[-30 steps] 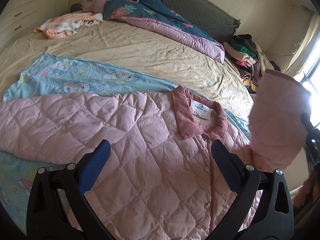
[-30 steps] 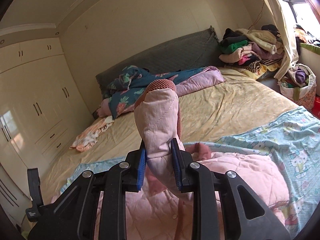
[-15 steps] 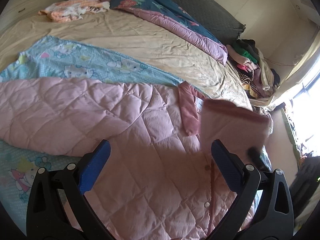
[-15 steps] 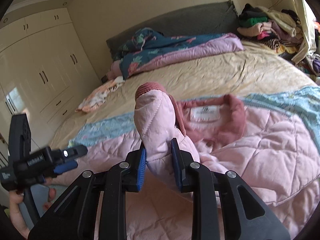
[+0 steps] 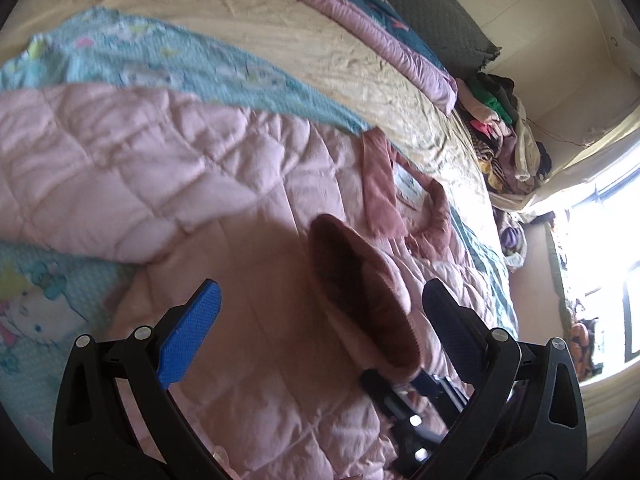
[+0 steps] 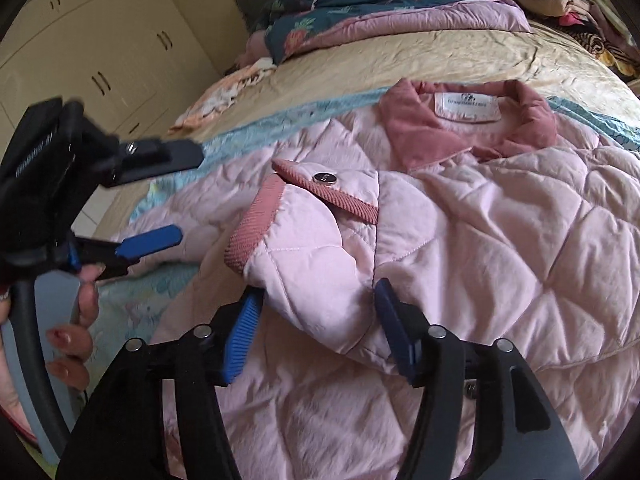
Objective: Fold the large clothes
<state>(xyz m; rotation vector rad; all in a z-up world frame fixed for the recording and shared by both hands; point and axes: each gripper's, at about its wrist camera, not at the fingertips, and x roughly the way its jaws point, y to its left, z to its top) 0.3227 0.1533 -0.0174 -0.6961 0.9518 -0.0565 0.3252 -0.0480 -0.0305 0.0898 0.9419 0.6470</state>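
Observation:
A pink quilted jacket (image 6: 500, 240) with a dusty-rose collar (image 6: 412, 128) lies face up on the bed; it also shows in the left wrist view (image 5: 160, 184). Its right sleeve, with a ribbed rose cuff (image 6: 256, 224), is folded across the chest. My right gripper (image 6: 316, 336) is open, its jaws either side of the sleeve. My left gripper (image 5: 320, 332) is open and empty above the jacket front, and it also shows at the left of the right wrist view (image 6: 148, 242). The sleeve cuff (image 5: 360, 300) lies between its jaws in the left wrist view.
A light-blue cartoon blanket (image 5: 152, 64) lies under the jacket on a beige bedsheet (image 6: 420, 64). A teal and purple quilt (image 6: 380, 12) lies by the headboard. Clothes are piled (image 5: 508, 132) at the bed's far corner. White wardrobes (image 6: 100, 52) stand at the left.
The right gripper carried the sleeve down across the jacket's chest, then opened and let go of it. The left gripper stayed open and tilted closer to the jacket.

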